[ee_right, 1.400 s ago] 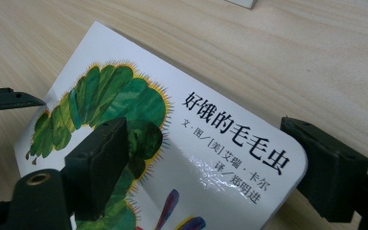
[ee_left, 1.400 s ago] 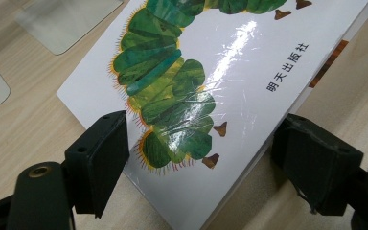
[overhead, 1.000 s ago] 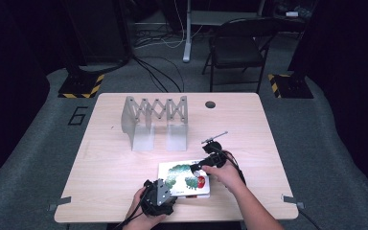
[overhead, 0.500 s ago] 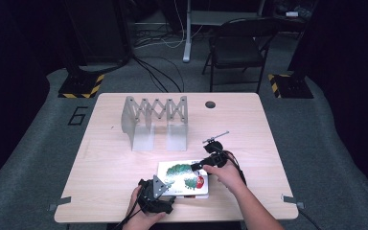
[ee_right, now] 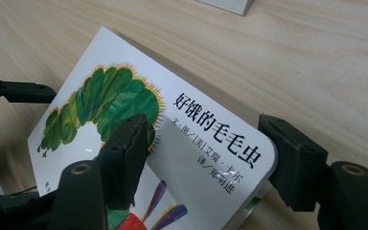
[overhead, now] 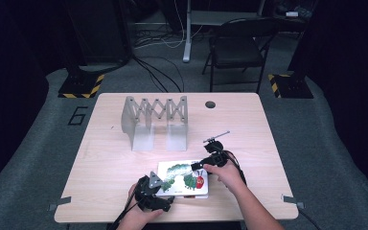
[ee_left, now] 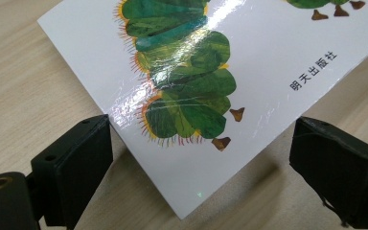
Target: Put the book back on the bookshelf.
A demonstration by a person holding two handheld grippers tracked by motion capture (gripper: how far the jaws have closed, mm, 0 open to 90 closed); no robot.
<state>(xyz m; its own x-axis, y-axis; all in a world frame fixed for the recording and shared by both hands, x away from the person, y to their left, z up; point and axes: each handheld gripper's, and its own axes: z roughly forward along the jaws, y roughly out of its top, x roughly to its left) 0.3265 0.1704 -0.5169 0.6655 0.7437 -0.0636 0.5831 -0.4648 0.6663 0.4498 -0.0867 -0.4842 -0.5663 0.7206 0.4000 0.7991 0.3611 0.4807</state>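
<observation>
High view: the picture book point(overhead: 184, 179) is seen lying flat near the table's point(overhead: 124, 158) near edge, between the left gripper point(overhead: 152, 192) and right gripper point(overhead: 199, 166).

Left gripper view: jaws stand apart around the glossy corner, gripping nothing; slipping is likely.

Right gripper view: jaws have just been closing astride the book's corner, not yet clamped; the cover may be creased.

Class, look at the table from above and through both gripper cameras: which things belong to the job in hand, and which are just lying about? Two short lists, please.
In the job:
- book, flat on the table
- left gripper, open at the book's near corner
- right gripper, jaws astride the book's far corner, just been closing

Lying about:
- rack
- tool
- chair
</observation>
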